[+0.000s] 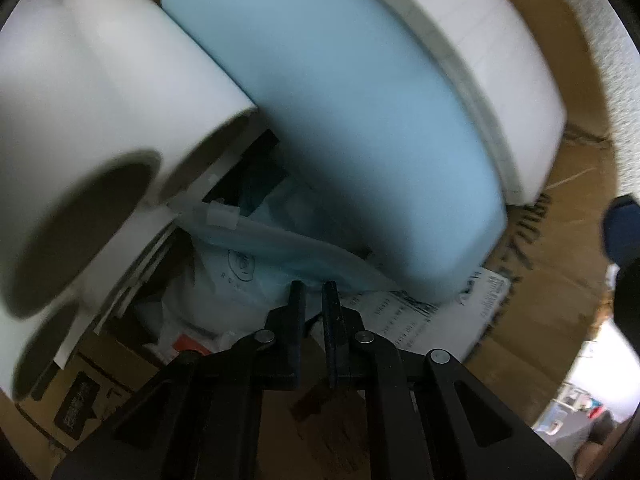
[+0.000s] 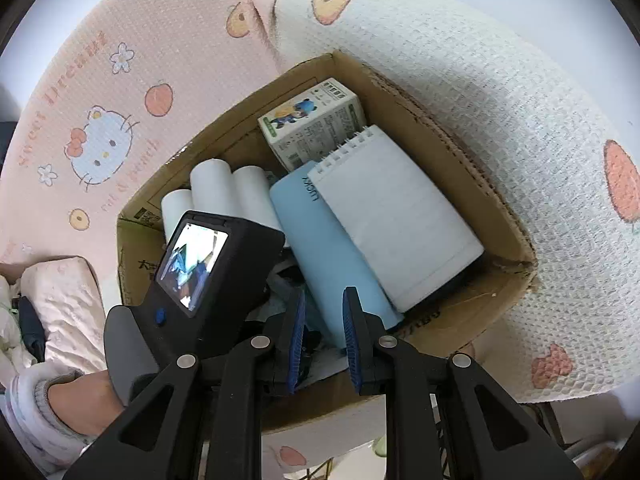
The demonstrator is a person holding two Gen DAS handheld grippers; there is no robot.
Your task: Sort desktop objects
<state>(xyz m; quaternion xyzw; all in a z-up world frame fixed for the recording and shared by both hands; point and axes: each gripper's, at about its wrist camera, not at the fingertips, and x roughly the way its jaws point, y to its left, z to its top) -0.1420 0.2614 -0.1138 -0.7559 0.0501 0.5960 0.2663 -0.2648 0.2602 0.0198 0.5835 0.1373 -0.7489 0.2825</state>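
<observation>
Desktop objects are filling the cardboard box on the patterned blanket: three white rolls, one blue case, one spiral notepad and one small printed carton, so sorting looks well advanced. The left gripper is reaching inside, fingers nearly together, seemingly empty; the right gripper is hovering near, fingers apart.

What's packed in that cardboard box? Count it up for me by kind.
White rolls: 3
Light blue book: 1
Spiral notepad: 1
Small printed carton: 1
Total: 6 that can be told apart; bags and papers at the bottom of the cardboard box are too jumbled to count.
</observation>
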